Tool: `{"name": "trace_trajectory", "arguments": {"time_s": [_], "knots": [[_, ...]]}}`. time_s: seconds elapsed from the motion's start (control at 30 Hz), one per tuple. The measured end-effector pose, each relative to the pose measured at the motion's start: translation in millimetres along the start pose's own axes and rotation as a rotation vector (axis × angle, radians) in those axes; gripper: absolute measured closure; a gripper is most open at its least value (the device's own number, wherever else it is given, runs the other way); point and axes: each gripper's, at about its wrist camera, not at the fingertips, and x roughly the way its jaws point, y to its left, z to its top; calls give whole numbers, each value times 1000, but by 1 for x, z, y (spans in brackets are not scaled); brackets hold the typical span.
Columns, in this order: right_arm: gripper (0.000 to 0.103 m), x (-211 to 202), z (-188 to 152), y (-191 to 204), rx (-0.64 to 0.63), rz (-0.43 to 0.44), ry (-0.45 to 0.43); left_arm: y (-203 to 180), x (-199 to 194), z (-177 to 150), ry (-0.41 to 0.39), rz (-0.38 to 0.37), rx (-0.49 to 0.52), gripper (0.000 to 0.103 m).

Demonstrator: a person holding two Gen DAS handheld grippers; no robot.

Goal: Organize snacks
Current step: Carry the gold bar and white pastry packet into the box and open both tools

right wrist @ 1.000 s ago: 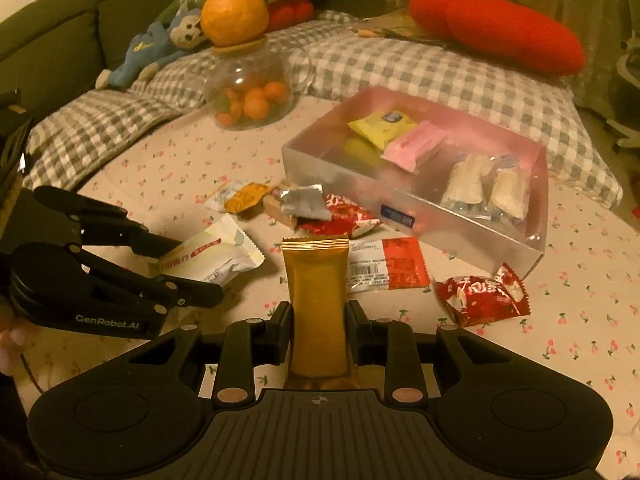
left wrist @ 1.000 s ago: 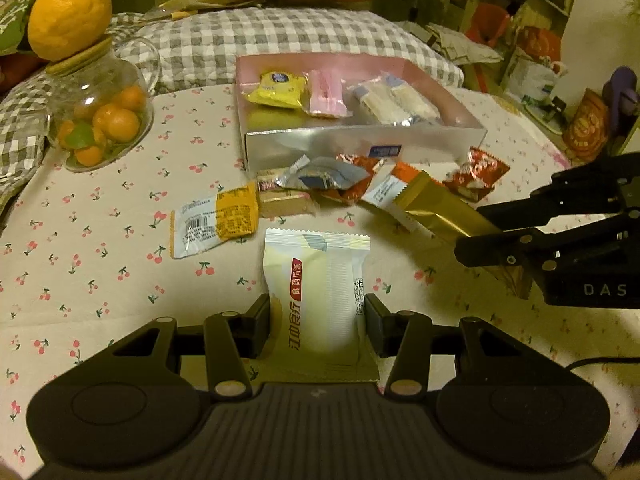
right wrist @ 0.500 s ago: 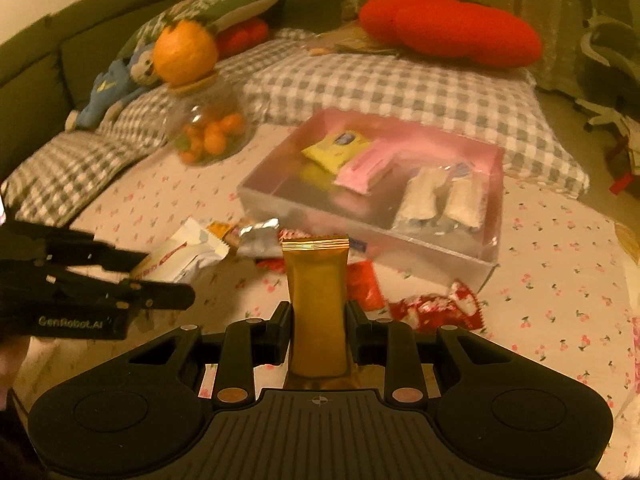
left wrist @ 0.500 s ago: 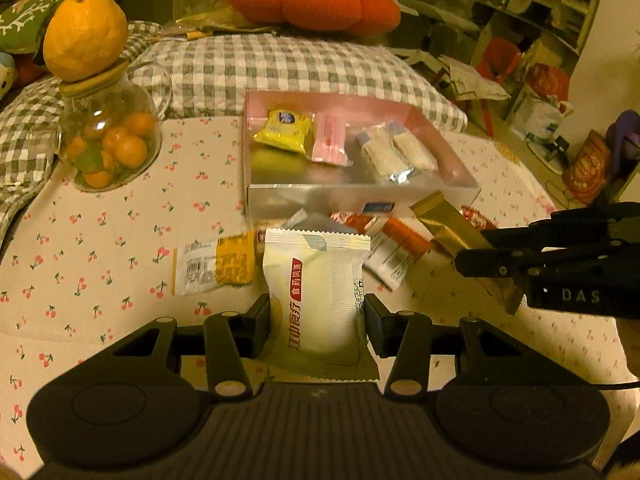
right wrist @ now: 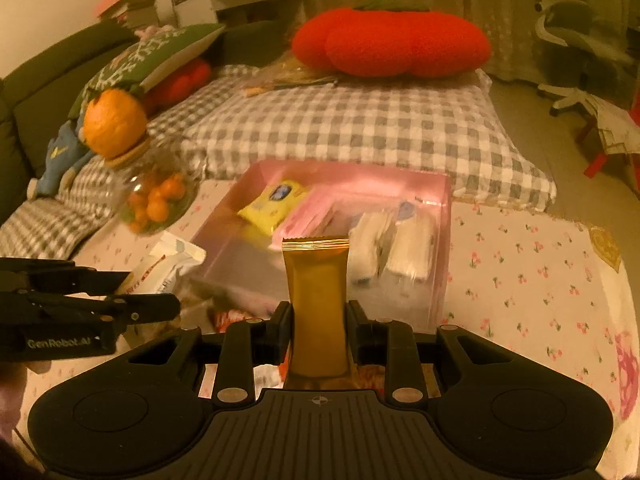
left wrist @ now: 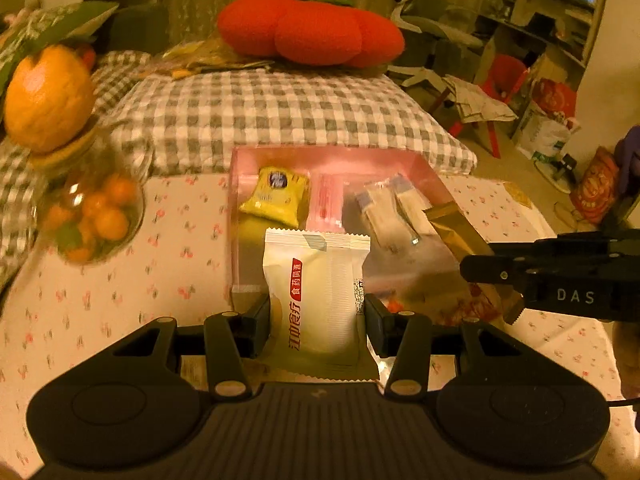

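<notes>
My left gripper (left wrist: 316, 312) is shut on a white snack packet with a red label (left wrist: 316, 292), held over the near edge of the clear pink-tinted box (left wrist: 236, 216). My right gripper (right wrist: 319, 330) is shut on a gold snack bar (right wrist: 318, 300), held just before the same box (right wrist: 444, 200). The box holds a yellow packet (left wrist: 276, 196), a pink packet (left wrist: 328, 204) and two white packets (left wrist: 396, 212). The right gripper (left wrist: 480, 268) shows in the left wrist view with the gold bar (left wrist: 452, 228); the left gripper (right wrist: 168, 300) shows in the right wrist view.
A glass jar of small oranges (left wrist: 88, 216) topped by a big orange (left wrist: 48, 96) stands left of the box. A checked cushion (left wrist: 280, 116) and a red plush cushion (left wrist: 312, 32) lie behind. Loose red snack packets (right wrist: 228, 316) lie on the cherry-print cloth (right wrist: 532, 272).
Both grippers have risen and moved forward toward the box, each keeping its snack. The box now sits right in front of both; the loose snacks on the cloth have passed under them.
</notes>
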Motion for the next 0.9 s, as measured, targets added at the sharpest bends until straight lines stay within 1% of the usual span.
{"name": "trace_trajectory", "arguments": {"time_s": [0.1,0.33,0.53,0.67,0.9], "knots": [[76,10,9,-4,16,11,-18,-4,12,14,10,21,26,59],[76,41,27,-17,99,27,-7,0,42,36,38,41,2,58],[76,67,28,-26,160,35,25,8,67,39,77,61,-29,58],[76,80,25,-27,148,34,47,15,80,37,104,72,-44,58],[76,92,24,-25,139,42,61,20,92,36,126,91,-42,58]]}}
